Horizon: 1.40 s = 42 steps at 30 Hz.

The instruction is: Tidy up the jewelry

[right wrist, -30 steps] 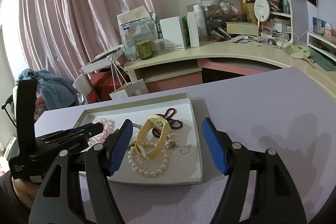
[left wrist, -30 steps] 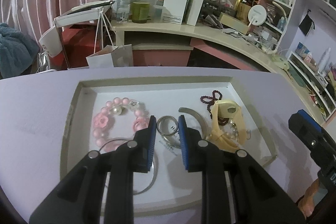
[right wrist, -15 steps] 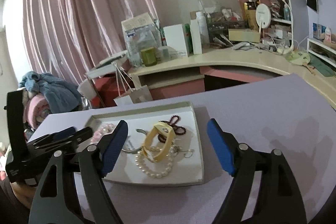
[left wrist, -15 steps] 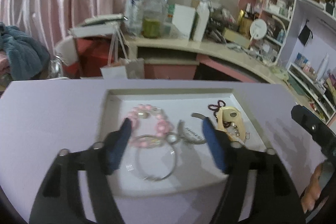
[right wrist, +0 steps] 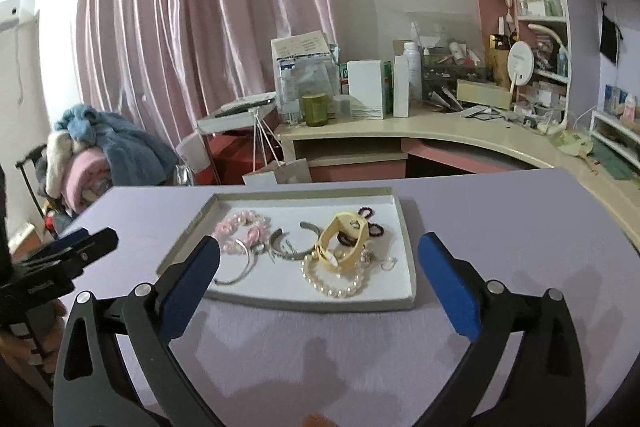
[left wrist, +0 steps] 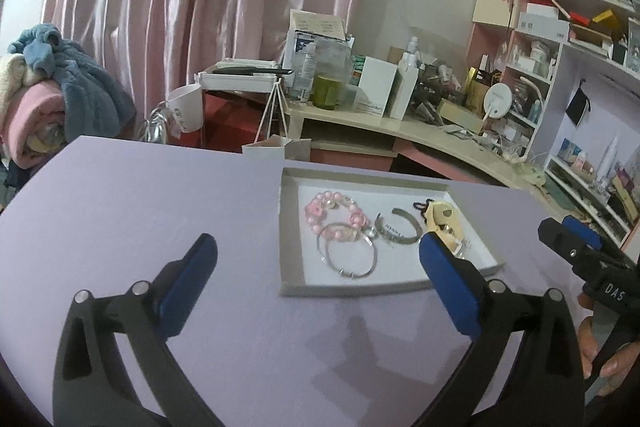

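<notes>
With your left gripper (left wrist: 316,263) and right gripper (right wrist: 320,265) both just spread wide and holding nothing, every piece already lies in the tray (right wrist: 408,227) at mid-frame, though the yellow band (right wrist: 344,239) and pearl bracelet (right wrist: 336,281) overlap, so sorting looks nearly done.

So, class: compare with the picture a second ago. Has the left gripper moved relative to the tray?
Yes. The left gripper has drawn back off the tray toward its near-left side; its jaws, just opening, hold nothing.

Both tongs, left (left wrist: 318,269) and right (right wrist: 319,269), gape wide and empty, jaws just spread apart, each tilted slightly downward.
</notes>
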{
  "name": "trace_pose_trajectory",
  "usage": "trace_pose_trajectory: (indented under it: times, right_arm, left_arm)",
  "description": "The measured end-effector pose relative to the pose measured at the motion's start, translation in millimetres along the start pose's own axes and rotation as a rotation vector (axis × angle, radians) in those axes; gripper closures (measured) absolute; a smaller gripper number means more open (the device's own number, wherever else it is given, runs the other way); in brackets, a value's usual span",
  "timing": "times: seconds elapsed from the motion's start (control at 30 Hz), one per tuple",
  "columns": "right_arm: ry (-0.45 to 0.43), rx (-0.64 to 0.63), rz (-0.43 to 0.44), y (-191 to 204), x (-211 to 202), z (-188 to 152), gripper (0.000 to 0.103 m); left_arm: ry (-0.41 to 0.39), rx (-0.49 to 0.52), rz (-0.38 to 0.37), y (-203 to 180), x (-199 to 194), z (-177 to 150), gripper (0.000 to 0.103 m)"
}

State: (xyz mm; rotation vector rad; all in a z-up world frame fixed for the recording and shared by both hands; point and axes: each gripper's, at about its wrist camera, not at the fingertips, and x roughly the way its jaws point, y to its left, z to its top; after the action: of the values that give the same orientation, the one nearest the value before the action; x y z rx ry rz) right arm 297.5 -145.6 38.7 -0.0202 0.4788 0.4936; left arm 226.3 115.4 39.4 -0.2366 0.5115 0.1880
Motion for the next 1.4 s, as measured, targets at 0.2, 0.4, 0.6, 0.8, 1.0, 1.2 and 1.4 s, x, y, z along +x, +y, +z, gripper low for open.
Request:
trace_pose_trajectory:
  times: [0.2, 0.4, 0.6, 0.8, 1.0, 1.2, 1.4]
  right_arm:
    - [-0.012, -0.012, -0.074, 5.7, -6.7, -15.8, 0.001]
    - [0.011, 0.012, -0.033, 4.4, -14.4, -19.1, 0.001]
    - [0.032, 0.017, -0.007, 8.0, -18.7, -23.1, 0.001]
    - [0.049, 0.018, 0.006, 10.5, -18.6, -28.3, 0.001]
    - [0.029, 0.028, 0.011, 10.2, -24.0, -27.3, 0.001]
    - [0.007, 0.02, 0.004, 14.7, -23.5, -29.7, 0.001]
    - [-0.025, 0.002, 0.001, 18.4, -26.3, -32.2, 0.001]
  left_arm:
    - [-0.025, 0.034, 0.014, -5.4, -19.4, -9.8, 0.002]
    - [-0.046, 0.091, -0.001, -18.9, -34.9, -18.3, 0.002]
    - [-0.024, 0.076, -0.038, -19.8, -35.0, -24.7, 0.002]
    - [0.0, 0.078, -0.057, -22.2, -30.1, -33.5, 0.002]
    - [-0.012, 0.066, -0.074, -22.5, -33.0, -33.5, 0.002]
    - [-0.016, 0.064, -0.079, -25.5, -30.0, -35.2, 0.002]
    - [-0.032, 0.061, -0.081, -25.7, -29.4, -37.7, 0.002]
